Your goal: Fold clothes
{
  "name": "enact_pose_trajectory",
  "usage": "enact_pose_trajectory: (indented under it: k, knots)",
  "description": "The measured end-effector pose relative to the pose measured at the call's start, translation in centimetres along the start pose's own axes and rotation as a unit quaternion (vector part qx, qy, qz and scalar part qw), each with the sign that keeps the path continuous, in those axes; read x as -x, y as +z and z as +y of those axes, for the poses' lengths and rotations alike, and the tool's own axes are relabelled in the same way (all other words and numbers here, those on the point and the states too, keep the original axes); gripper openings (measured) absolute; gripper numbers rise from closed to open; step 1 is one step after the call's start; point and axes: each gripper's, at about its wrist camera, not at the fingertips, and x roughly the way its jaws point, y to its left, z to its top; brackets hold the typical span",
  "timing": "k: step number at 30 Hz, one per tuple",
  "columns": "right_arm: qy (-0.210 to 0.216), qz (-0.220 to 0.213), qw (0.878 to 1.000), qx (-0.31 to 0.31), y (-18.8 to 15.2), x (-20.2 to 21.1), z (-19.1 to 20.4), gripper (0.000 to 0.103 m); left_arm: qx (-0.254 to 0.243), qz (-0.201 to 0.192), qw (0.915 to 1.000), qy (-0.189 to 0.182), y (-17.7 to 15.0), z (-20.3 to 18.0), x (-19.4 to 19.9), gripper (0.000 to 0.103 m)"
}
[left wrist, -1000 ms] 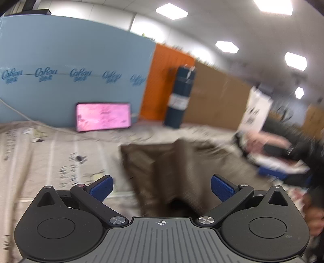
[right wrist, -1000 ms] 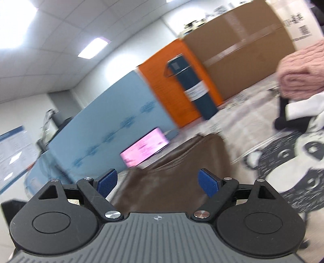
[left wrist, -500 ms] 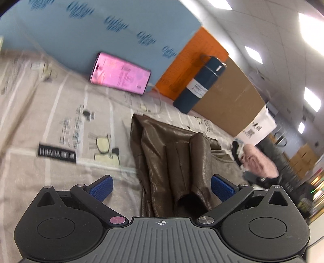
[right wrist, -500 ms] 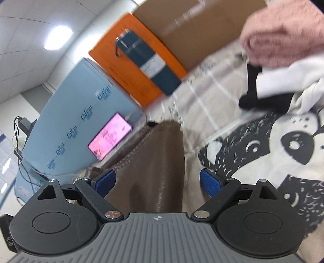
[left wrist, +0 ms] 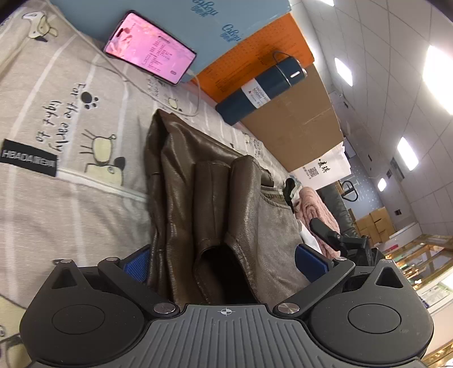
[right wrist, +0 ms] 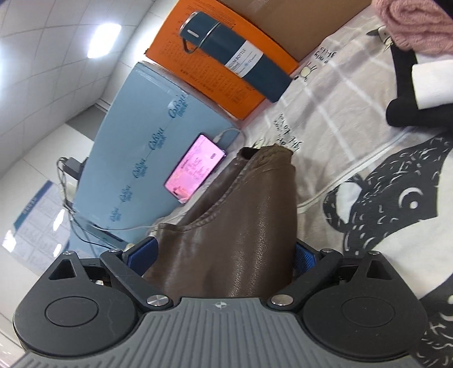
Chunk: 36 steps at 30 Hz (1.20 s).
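A brown leather garment [left wrist: 198,181] lies on the printed bed sheet [left wrist: 65,147], its folds running away from me with the grey lining showing on its right side. My left gripper [left wrist: 223,263] is open, its blue pads wide apart on either side of the garment's near edge. In the right wrist view the same brown garment [right wrist: 243,223] fills the gap of my right gripper [right wrist: 226,254], which is open with both pads beside the leather.
A lit pink phone [left wrist: 150,61] leans on a blue box [right wrist: 141,147]. A dark blue bottle [left wrist: 263,90] stands before an orange box and cardboard. A pink knit [right wrist: 416,25] and black-and-white clothes [right wrist: 419,93] lie at the right.
Both grippers have dropped down and forward onto the brown garment; its near edge now sits between the open pads of each. The views have tilted.
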Motion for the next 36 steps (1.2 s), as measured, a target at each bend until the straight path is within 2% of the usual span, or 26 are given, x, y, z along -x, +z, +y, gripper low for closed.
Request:
enact_pose_trajectory:
  k: [6,9,13,16,18,19,21,24,29,36]
  knots:
    - [0.053,0.005,0.998,-0.015,-0.3,-0.1,-0.3,0.097,-0.002,0.002,0.9972,-0.075,-0.6,-0.2,-1.0,0.103]
    - [0.061,0.009,0.998,-0.007,-0.5,-0.3,0.0,0.097,-0.019,-0.009,0.9963,-0.083,-1.0,-0.7,-1.2,0.103]
    - [0.063,0.007,0.998,0.014,-0.9,-0.4,0.5,0.096,-0.065,-0.028,0.9963,-0.049,-1.6,-1.6,-1.4,0.102]
    - [0.049,-0.003,0.998,0.027,-1.4,-0.4,0.7,0.090,-0.109,-0.036,0.9934,0.008,-2.1,-2.2,-1.8,0.086]
    - [0.035,-0.012,0.999,0.029,-1.7,-0.4,0.7,0.077,-0.114,-0.043,0.9922,0.024,-2.2,-2.1,-1.7,0.070]
    - [0.026,-0.015,0.999,0.029,-1.8,-0.4,0.6,0.073,-0.113,-0.047,0.9920,0.029,-2.1,-2.0,-1.6,0.066]
    - [0.008,-0.022,0.999,0.030,-2.0,-0.4,0.5,0.055,-0.107,-0.052,0.9922,0.037,-2.0,-1.6,-1.4,0.053]
    - [-0.015,-0.033,0.998,0.048,-2.3,-0.5,0.7,0.041,-0.103,-0.057,0.9918,0.049,-1.9,-1.3,-1.3,0.042]
    - [-0.028,-0.052,0.993,0.105,-3.0,-0.5,1.7,0.037,-0.126,-0.078,0.9869,0.063,-2.3,-1.9,-1.0,0.035]
    - [-0.013,-0.059,0.991,0.118,-3.2,-0.2,2.0,0.032,-0.146,-0.100,0.9821,0.065,-2.6,-2.5,-0.3,0.031]
